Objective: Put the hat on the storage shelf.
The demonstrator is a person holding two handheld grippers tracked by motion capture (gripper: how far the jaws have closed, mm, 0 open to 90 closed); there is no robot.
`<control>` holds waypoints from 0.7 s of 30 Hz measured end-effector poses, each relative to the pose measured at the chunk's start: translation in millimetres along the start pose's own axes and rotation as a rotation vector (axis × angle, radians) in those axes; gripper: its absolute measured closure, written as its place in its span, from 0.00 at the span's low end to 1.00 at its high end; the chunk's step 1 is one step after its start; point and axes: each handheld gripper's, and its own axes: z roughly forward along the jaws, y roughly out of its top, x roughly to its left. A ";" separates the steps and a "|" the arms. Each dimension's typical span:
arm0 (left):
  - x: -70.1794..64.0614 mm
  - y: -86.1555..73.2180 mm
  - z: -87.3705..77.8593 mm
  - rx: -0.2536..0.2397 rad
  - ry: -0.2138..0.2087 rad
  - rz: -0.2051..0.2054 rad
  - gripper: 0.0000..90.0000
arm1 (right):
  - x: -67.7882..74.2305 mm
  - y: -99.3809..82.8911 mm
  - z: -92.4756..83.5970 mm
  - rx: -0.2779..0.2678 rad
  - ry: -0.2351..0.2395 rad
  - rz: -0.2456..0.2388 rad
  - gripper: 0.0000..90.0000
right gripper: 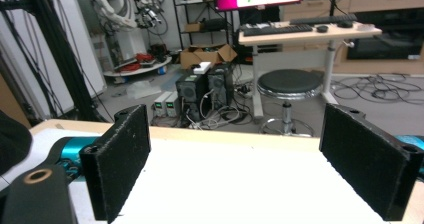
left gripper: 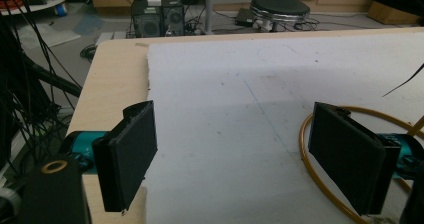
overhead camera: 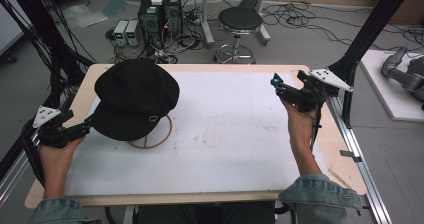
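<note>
A black cap (overhead camera: 134, 98) rests on a stand with a yellow ring base (overhead camera: 160, 137) at the left of the white mat (overhead camera: 220, 134). My left gripper (overhead camera: 80, 129) sits low at the table's left edge, just left of the cap's brim, open with nothing between its pads. In the left gripper view its jaws (left gripper: 245, 159) stand wide apart over the mat, and the yellow ring (left gripper: 312, 154) curves past the right pad. My right gripper (overhead camera: 280, 86) hovers near the mat's far right corner, open and empty, with jaws (right gripper: 250, 164) spread wide. A dark edge of the cap (right gripper: 11, 141) shows at the left.
The wooden table (overhead camera: 200, 68) carries the white mat. Behind it on the floor stand a black stool (overhead camera: 239, 21), computer boxes (overhead camera: 160, 14) and many cables. Black frame posts (overhead camera: 365, 29) rise at both sides, with a metal rail (overhead camera: 360, 159) along the right edge.
</note>
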 end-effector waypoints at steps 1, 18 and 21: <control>-0.1 0.1 0.0 0.001 0.000 0.001 0.22 | -2.1 -3.8 -1.8 0.001 -0.007 0.001 0.14; -1.1 0.2 1.3 -0.002 0.000 -0.003 0.22 | -34.4 -79.5 -20.6 0.047 -0.047 0.063 0.13; -1.6 0.5 1.7 0.002 0.000 0.001 0.22 | -34.8 -91.3 -22.0 0.049 -0.054 0.037 0.13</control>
